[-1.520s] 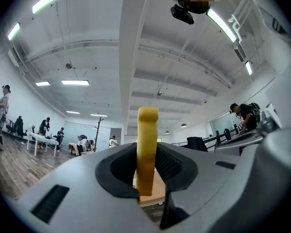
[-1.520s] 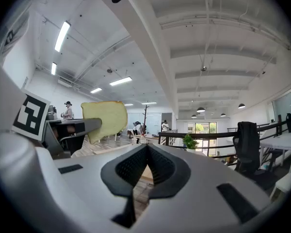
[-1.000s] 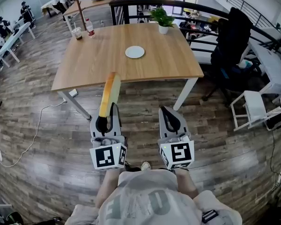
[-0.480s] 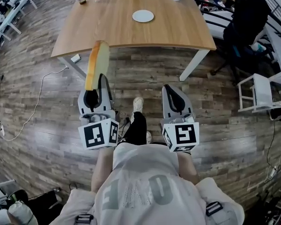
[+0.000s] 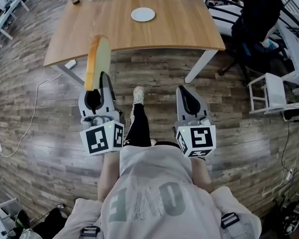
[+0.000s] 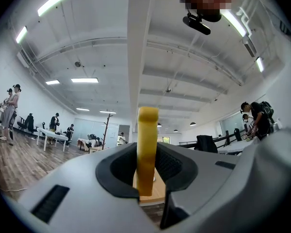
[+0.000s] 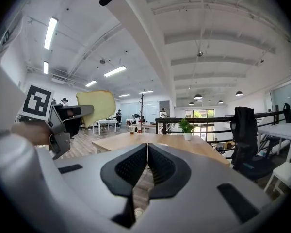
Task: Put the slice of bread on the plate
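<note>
Left gripper (image 5: 100, 82) clamped on bottom edge of pale, yellow-crusted bread slice (image 5: 97, 59), upright for carrying, just short of light wooden table (image 5: 179, 34); round white plate (image 5: 143, 14) mid-table; right gripper (image 5: 185, 90) closed, empty, spare

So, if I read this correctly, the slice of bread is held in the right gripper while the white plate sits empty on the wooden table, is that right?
Not quite: the slice of bread is held in the left gripper, not the right, as the left gripper view shows. The right gripper is shut on nothing. The white plate does sit empty on the wooden table.
</note>
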`<control>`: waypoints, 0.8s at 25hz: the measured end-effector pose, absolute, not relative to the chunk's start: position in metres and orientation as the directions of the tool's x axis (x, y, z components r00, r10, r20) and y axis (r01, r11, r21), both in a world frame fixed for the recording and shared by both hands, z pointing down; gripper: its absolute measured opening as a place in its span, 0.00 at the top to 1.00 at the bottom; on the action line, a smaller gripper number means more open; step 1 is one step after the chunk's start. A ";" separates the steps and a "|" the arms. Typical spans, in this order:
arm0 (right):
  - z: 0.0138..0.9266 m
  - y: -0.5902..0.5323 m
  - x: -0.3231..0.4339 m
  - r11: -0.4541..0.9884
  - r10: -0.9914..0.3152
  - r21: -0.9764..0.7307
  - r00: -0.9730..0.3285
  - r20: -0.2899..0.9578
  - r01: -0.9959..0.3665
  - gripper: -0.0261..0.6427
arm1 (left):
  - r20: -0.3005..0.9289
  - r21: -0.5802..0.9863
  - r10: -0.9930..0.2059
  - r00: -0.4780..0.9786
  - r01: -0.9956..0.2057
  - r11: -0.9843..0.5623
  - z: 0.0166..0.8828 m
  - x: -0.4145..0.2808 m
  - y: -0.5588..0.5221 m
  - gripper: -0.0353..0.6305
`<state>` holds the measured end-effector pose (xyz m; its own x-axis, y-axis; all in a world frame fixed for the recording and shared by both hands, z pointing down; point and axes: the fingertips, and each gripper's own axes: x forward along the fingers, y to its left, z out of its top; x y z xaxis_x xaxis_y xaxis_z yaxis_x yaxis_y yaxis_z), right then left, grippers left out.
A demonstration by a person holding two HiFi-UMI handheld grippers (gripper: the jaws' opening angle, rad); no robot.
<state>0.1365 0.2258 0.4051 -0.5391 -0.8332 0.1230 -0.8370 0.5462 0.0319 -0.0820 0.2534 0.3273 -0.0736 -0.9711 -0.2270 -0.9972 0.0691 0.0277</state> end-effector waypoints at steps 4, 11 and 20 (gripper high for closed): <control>0.404 0.194 0.127 0.564 -0.824 0.077 -0.553 0.127 -0.822 0.93 | -0.237 0.054 -0.968 -0.083 -0.996 0.072 0.333 -0.090 0.223 0.81; 0.399 0.113 0.097 0.566 -0.821 0.055 -0.556 0.126 -0.823 0.93 | -0.226 0.003 -0.973 -0.049 -0.999 0.050 0.337 -0.109 0.142 0.81; 0.377 -0.026 0.020 0.583 -0.809 0.035 -0.577 0.116 -0.811 0.93 | -0.228 -0.010 -0.973 -0.021 -1.000 0.024 0.314 -0.169 -0.002 0.81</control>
<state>0.0201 -0.0259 0.3770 -0.5765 -0.8088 0.1159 -0.8114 0.5834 0.0348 -0.1685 -0.0016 0.3139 -0.0210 -0.9734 -0.2283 -0.9997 0.0239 -0.0097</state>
